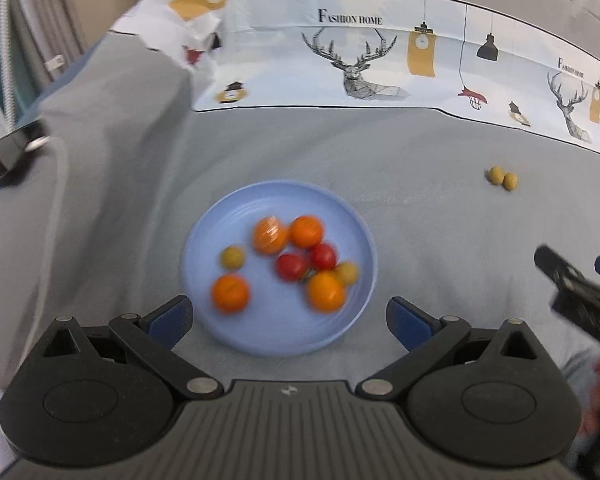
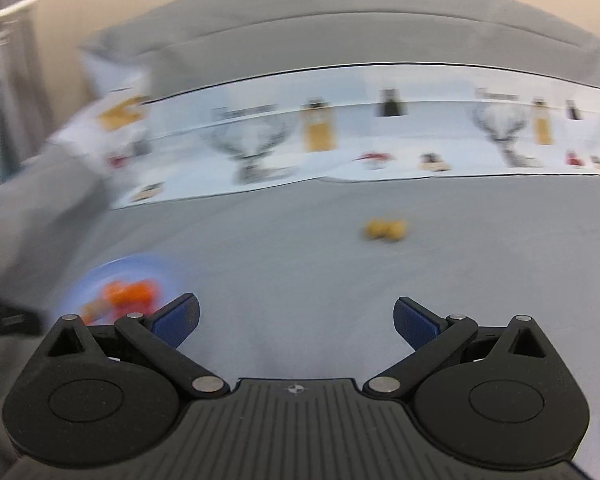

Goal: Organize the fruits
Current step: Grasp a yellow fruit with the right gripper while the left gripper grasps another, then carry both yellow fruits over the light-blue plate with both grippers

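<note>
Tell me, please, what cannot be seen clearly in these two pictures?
- Round blue plate, right wrist view: motion blur smears its fruits, the lower edge hides behind the right gripper.
- Two small yellow-green fruits on the grey cloth: too small to identify.
- Right gripper, left wrist view: cut off by the frame edge.
- Printed white cloth strip, right wrist view: lettering blurred.

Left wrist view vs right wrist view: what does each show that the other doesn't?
Only the left wrist view shows the fruits one by one on the round light-blue plate: four orange, two red, two yellow-green. It also shows the right gripper from outside and sharp "Fashion Home" lettering.

Only the right wrist view shows the right gripper open and empty.

Both show the plate, the two loose yellow-green fruits on grey cloth, and the deer-print fabric.
</note>
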